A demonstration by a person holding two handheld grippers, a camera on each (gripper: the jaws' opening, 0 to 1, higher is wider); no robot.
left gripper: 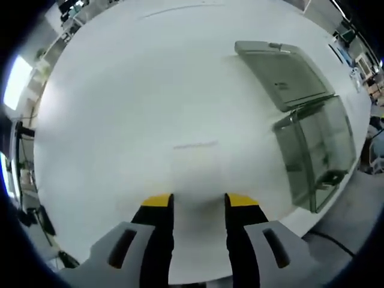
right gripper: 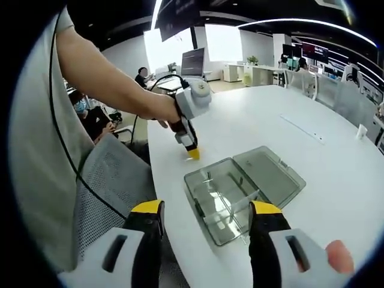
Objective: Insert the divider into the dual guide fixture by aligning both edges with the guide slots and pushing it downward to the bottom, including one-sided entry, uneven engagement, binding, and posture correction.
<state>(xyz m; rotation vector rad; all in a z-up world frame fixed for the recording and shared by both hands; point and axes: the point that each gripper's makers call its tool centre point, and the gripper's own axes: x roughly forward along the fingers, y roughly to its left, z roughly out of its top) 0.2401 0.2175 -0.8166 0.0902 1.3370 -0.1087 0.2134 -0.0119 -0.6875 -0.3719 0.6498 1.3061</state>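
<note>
The dual guide fixture is a clear grey box with its lid swung open flat on the white table. It also lies at the right in the left gripper view, lid beyond it. A faint clear rectangle, the divider, stands up between the jaws of my left gripper, which are part-way in and seem to pinch its two edges. The left gripper points down at the table, left of and beyond the box. My right gripper hovers open in front of the box, holding nothing.
A person's bare arm holds the left gripper, with a grey mesh chair below it. The table's near edge runs just under my left jaws. People sit at desks far behind. A white strip lies far right.
</note>
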